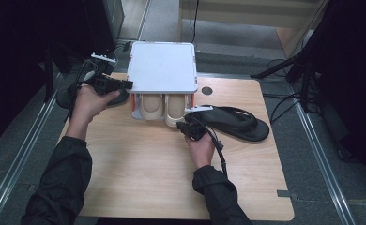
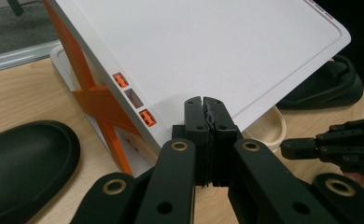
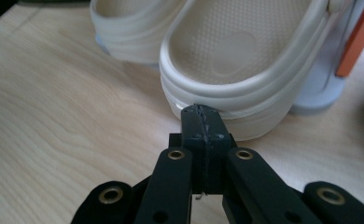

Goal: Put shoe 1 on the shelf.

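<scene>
A white shoe rack (image 1: 161, 65) with orange sides stands at the table's back middle. Two cream clogs (image 1: 152, 106) (image 1: 173, 108) sit under it with their heels facing me. My right gripper (image 1: 181, 125) (image 3: 201, 112) is shut and empty, and its tips rest against the heel of the right clog (image 3: 236, 56). The left clog (image 3: 129, 32) lies beside it. My left gripper (image 1: 128, 84) (image 2: 204, 105) is shut with nothing in it, at the left edge of the rack's white top (image 2: 208, 51).
One black sandal (image 1: 235, 123) lies on the table right of the rack. Another black sandal (image 2: 21, 163) lies left of it, under my left hand. The wooden table (image 1: 143, 168) has free room in front. A small round hole (image 1: 207, 90) sits near the back edge.
</scene>
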The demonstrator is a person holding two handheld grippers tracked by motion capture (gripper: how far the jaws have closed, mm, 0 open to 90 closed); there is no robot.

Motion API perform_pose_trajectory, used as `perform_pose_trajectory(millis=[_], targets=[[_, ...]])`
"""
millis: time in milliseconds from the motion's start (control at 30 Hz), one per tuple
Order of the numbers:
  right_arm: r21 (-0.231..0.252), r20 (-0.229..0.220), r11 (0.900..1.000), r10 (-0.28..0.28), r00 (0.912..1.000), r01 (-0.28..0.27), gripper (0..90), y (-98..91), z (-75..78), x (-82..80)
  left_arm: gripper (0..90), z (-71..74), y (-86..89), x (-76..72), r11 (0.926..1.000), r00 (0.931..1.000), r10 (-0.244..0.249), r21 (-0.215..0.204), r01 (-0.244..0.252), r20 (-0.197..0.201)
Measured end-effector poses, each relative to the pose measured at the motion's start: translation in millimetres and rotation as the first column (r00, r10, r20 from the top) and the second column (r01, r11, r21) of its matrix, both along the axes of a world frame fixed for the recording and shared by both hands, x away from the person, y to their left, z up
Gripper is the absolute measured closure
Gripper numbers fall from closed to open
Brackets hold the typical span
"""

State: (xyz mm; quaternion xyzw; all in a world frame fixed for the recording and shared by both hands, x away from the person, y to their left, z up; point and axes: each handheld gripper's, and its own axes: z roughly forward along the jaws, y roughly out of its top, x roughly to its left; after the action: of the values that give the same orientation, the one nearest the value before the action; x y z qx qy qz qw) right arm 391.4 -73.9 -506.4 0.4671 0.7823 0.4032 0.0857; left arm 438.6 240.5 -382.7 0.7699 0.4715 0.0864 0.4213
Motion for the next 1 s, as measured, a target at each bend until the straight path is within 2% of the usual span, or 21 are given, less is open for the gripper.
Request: perform_pose_trajectory(millis=[200,333,600,733,1000], targets=[[-0.010,0.008,0.9996,-0.026,0.9996,0.026,90.0,6.6,-0.6,14.2,89.1,-0.2,-0.6,-0.2,1.0000,1.0000,0.003,0.001,-0.003,0.006],[-0.010,-0.005,0.9991,-0.040,0.9992,0.040,90.0,13.7,-0.1,20.7,88.5,0.1,0.1,0.0,1.0000,1.0000,0.001,0.002,-0.001,0.003],[0.006,-0.007,0.9981,-0.061,0.9981,0.061,90.0,16.0,-2.2,27.2,88.5,0.2,0.6,0.1,1.0000,1.0000,0.001,0.005,-0.001,0.009],[0.013,-0.013,0.9982,-0.059,0.9982,0.059,90.0,12.5,-0.1,23.9,87.1,0.2,1.4,0.1,1.0000,0.9999,-0.002,0.003,0.002,0.013],[0.041,0.020,0.9991,-0.013,0.9997,0.012,87.6,-0.4,11.5,1.8,69.1,6.1,2.4,-3.2,0.9999,1.0000,-0.005,-0.012,0.005,-0.004]])
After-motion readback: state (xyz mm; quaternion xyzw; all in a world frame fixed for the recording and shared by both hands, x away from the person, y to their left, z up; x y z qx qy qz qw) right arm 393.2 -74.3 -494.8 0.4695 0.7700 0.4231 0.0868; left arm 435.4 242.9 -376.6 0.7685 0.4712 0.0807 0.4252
